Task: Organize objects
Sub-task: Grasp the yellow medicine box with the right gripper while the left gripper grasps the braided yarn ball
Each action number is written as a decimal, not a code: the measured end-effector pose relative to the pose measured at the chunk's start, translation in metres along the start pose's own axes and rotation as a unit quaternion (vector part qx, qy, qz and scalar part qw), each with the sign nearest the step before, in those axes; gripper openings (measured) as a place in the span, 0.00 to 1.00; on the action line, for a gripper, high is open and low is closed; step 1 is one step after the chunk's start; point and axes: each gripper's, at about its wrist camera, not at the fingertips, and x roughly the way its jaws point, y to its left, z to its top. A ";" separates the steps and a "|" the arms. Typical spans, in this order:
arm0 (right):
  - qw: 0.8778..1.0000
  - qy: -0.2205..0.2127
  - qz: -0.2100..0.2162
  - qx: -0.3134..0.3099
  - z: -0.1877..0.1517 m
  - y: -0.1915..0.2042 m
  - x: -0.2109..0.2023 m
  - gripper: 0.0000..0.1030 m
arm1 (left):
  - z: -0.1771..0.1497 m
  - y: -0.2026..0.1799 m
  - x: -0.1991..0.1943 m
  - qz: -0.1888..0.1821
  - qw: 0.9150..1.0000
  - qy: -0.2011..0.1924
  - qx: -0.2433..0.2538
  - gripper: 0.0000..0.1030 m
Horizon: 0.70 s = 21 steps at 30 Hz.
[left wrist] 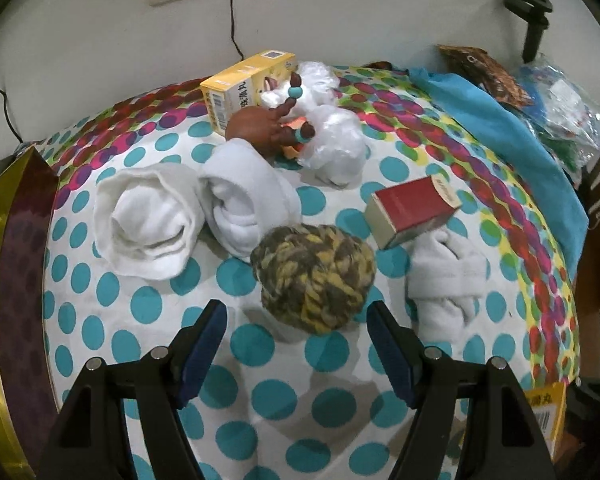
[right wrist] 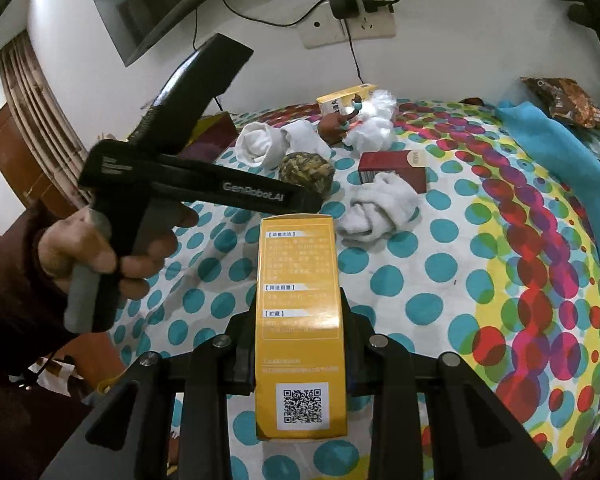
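Left wrist view: your left gripper [left wrist: 296, 354] hangs with jaws spread wide and nothing between them. Just ahead sits the yarn ball [left wrist: 314, 276]; beyond it to the left lie two rolled white towels [left wrist: 192, 212], to the right a red box [left wrist: 414, 210] resting against a knotted white sock [left wrist: 446, 280]. Further ahead, a brown toy [left wrist: 260, 126] and white plastic wrap [left wrist: 332, 144] partly cover a yellow box [left wrist: 240, 88].

Right wrist view: your right gripper [right wrist: 300, 344] is clamped on the yellow carton [right wrist: 300, 304], which blocks the bedspread [right wrist: 440, 280] straight ahead. Its small print is unreadable. Your hand [right wrist: 100, 256] with the other tool fills the left.
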 end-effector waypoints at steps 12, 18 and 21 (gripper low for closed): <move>1.000 -0.011 0.010 0.014 -0.004 -0.006 0.003 0.28 | 0.005 -0.002 0.005 -0.019 0.999 -0.020 -0.017 0.53; 1.000 -0.013 0.006 0.019 -0.004 -0.007 0.002 0.28 | -0.002 -0.009 0.000 -0.002 1.000 -0.027 -0.003 0.52; 1.000 -0.015 0.004 0.021 -0.004 -0.006 0.001 0.28 | -0.007 -0.012 -0.008 0.006 0.999 -0.032 0.007 0.52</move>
